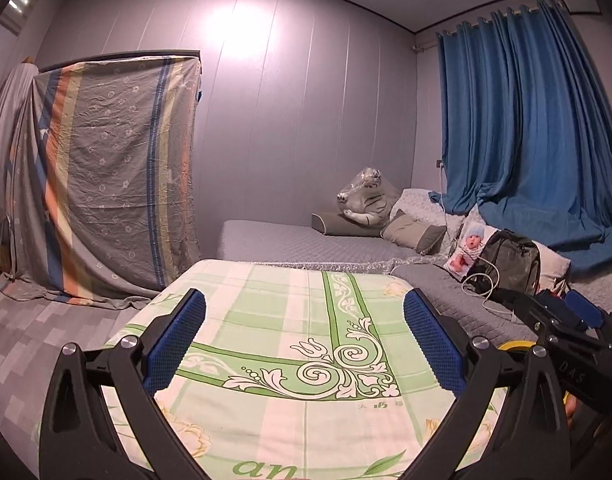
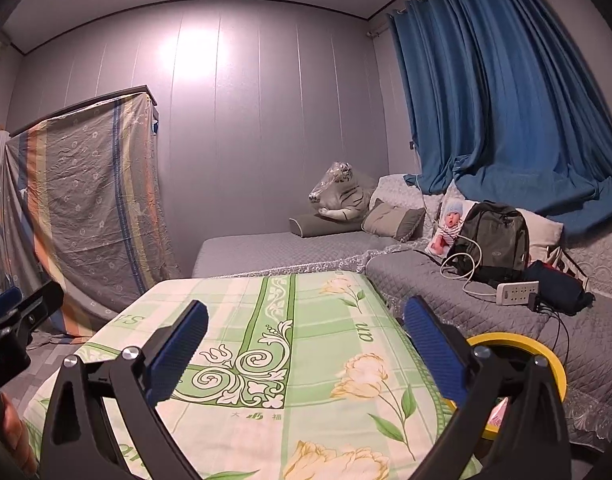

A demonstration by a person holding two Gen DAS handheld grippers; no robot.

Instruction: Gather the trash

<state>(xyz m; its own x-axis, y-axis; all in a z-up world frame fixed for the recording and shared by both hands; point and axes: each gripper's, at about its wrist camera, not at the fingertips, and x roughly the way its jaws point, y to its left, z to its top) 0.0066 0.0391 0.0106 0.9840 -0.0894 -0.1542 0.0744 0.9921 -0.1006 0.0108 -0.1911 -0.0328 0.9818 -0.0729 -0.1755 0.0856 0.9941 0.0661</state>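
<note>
My left gripper [image 1: 304, 340] is open and empty, held above a table covered with a green floral cloth [image 1: 265, 360]. My right gripper [image 2: 306, 344] is also open and empty above the same cloth [image 2: 306, 380]. A yellow-rimmed bin [image 2: 546, 356] stands to the right of the table, partly hidden behind my right finger; something pink shows inside it. Its rim shows in the left wrist view [image 1: 514, 345]. The right gripper's body shows at the right of the left wrist view [image 1: 566, 328]. I see no loose trash on the cloth.
A grey sofa [image 2: 486, 304] runs along the right with a backpack [image 2: 492, 240], a white power strip [image 2: 518, 292], cushions and a plush tiger [image 2: 342, 196]. A blue curtain [image 2: 506, 100] hangs behind. A sheet-draped cabinet [image 1: 105, 176] stands at the left.
</note>
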